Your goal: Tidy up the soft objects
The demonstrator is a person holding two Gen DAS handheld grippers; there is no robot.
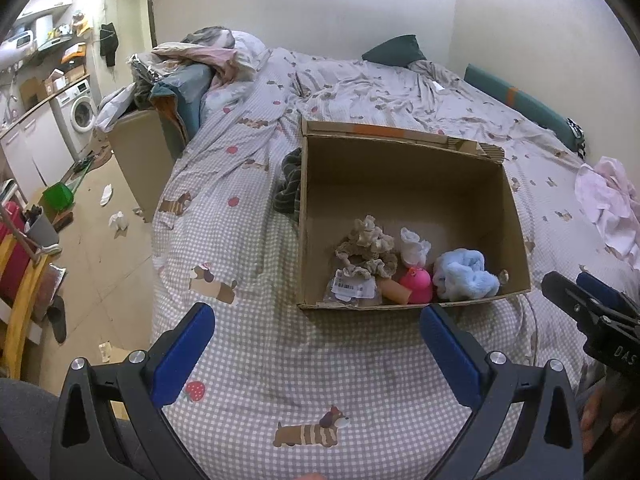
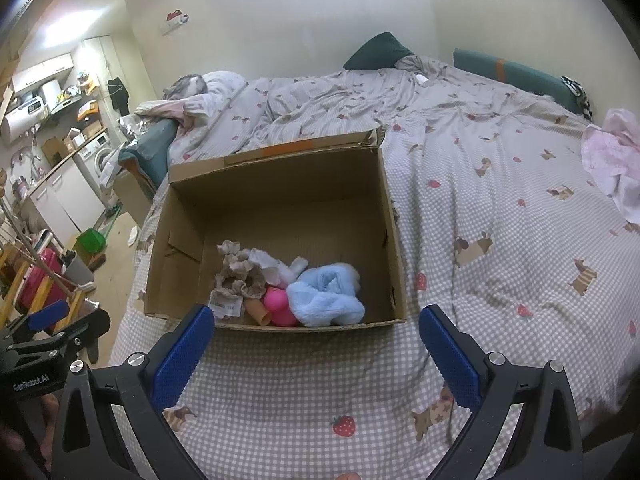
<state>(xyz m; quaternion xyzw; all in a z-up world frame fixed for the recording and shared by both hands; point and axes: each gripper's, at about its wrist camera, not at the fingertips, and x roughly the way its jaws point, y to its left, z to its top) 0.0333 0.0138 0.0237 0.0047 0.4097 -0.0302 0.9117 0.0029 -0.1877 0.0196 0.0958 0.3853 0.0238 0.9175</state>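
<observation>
An open cardboard box [image 1: 400, 172] [image 2: 280, 184] sits on the bed. Inside lie a beige frilly scrunchie [image 1: 366, 250] [image 2: 236, 276], a white sock [image 1: 414, 246] [image 2: 268, 264], a pink toy [image 1: 418, 284] [image 2: 278, 304], a fluffy blue cloth [image 1: 464, 274] [image 2: 326, 290] and a tagged packet [image 1: 352, 290] [image 2: 226, 306]. My left gripper [image 1: 316, 316] is open and empty, just in front of the box. My right gripper [image 2: 316, 316] is open and empty, at the box's near edge; it also shows in the left wrist view [image 1: 580, 292]. A dark striped cloth [image 1: 290, 186] lies left of the box.
The bed [image 1: 280, 360] [image 2: 500, 220] has a checked cover with dog prints. A pink garment [image 1: 612, 208] [image 2: 616, 156] lies at the right. Piled bedding [image 1: 200, 64] sits at the head. The bed's left edge drops to a cluttered floor [image 1: 100, 240].
</observation>
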